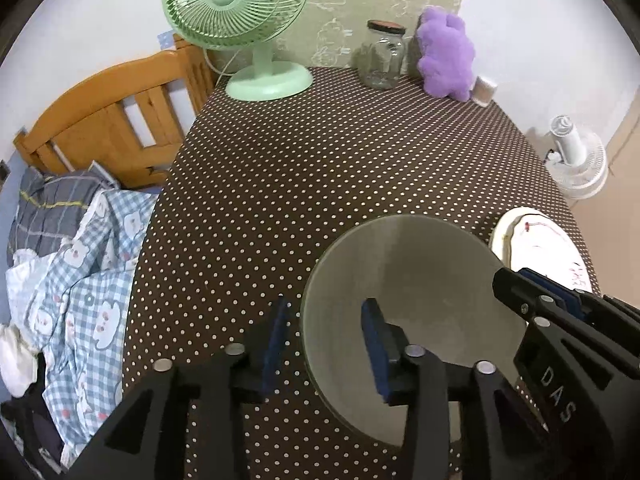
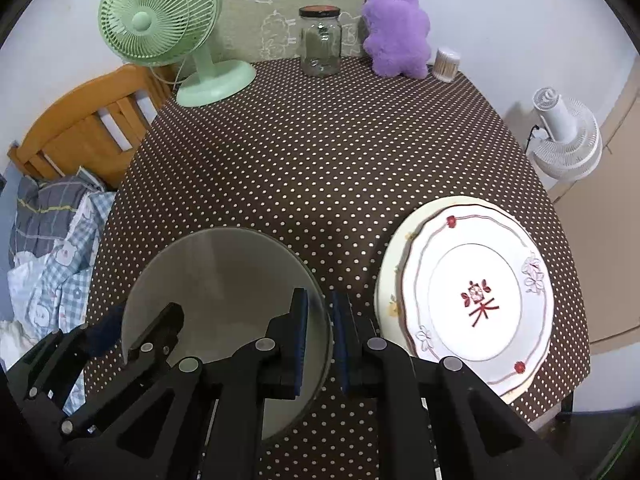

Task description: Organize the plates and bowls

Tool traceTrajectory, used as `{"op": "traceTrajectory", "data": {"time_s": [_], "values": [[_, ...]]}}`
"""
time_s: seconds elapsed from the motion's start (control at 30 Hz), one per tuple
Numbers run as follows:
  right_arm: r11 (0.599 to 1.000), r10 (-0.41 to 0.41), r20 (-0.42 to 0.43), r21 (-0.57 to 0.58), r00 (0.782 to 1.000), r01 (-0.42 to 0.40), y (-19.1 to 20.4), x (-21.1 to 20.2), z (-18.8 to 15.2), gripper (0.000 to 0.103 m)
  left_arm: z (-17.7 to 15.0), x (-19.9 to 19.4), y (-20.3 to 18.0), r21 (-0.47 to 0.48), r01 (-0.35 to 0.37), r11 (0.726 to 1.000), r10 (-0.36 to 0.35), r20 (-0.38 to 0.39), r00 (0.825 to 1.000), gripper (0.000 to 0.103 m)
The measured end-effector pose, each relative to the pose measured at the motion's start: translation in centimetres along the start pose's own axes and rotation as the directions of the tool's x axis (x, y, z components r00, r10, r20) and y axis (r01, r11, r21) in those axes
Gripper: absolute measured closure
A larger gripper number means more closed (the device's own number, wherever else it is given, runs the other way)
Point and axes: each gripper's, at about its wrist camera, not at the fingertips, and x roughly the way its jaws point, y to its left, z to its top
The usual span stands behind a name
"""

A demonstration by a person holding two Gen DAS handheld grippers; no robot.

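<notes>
The bowl (image 1: pixel 404 320) is looking stiff, smooth and breakable, best pinched at its rim. The left gripper (image 1: pixel 328 344) is straddling that rim, spread; the right gripper (image 2: pixel 320 344) is pinching it.

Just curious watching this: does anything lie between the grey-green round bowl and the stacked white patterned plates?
Nothing visible: only dotted tablecloth separates bowl and plates, besides the right gripper clamping the rim.

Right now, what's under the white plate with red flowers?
Under the white plate with red flowers sits a cream plate; only its left rim shows. The rest is covered.
</notes>
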Motion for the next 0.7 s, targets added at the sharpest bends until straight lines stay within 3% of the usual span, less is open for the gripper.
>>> {"op": "traceTrajectory", "data": {"time_s": [0.03, 0.07, 0.17, 0.23, 0.33, 0.43, 0.7], "values": [[1.0, -0.001, -0.002, 0.007, 1.0, 0.001, -0.1, -0.1, 0.0, 0.087, 0.0, -0.2, 0.2, 0.007, 0.013, 1.0, -0.013, 0.006, 1.0, 0.039], [1.0, -0.003, -0.007, 0.015, 1.0, 0.003, -0.3, -0.3, -0.1, 0.087, 0.0, -0.5, 0.3, 0.009, 0.022, 1.0, -0.022, 0.011, 1.0, 0.035], [0.999, -0.007, -0.022, 0.035, 1.0, 0.008, -0.9, -0.6, -0.4, 0.075, 0.0, -1.0, 0.7, 0.014, 0.03, 0.999, -0.03, 0.019, 0.999, 0.033], [0.998, -0.004, -0.018, 0.056, 1.0, 0.005, -1.4, -1.0, -0.6, 0.055, 0.1, -1.0, 1.0, 0.009, 0.026, 1.0, -0.026, 0.01, 1.0, 0.031], [0.997, 0.008, 0.0, 0.073, 1.0, -0.008, -2.2, -1.8, -0.7, 0.039, 0.0, -1.0, 1.2, 0.008, 0.038, 0.999, -0.039, 0.002, 0.999, 0.025], [0.996, 0.032, 0.014, 0.083, 0.999, -0.033, -2.8, -2.1, -0.6, 0.035, 0.0, -1.0, 0.9, 0.019, 0.049, 0.999, -0.05, 0.003, 0.999, 0.019], [0.988, 0.084, -0.014, 0.129, 0.996, -0.081, -3.5, -0.5, -0.7, 0.035, 0.2, 0.0, 0.4, 0.015, 0.073, 0.997, -0.073, -0.017, 0.997, 0.019]]}}
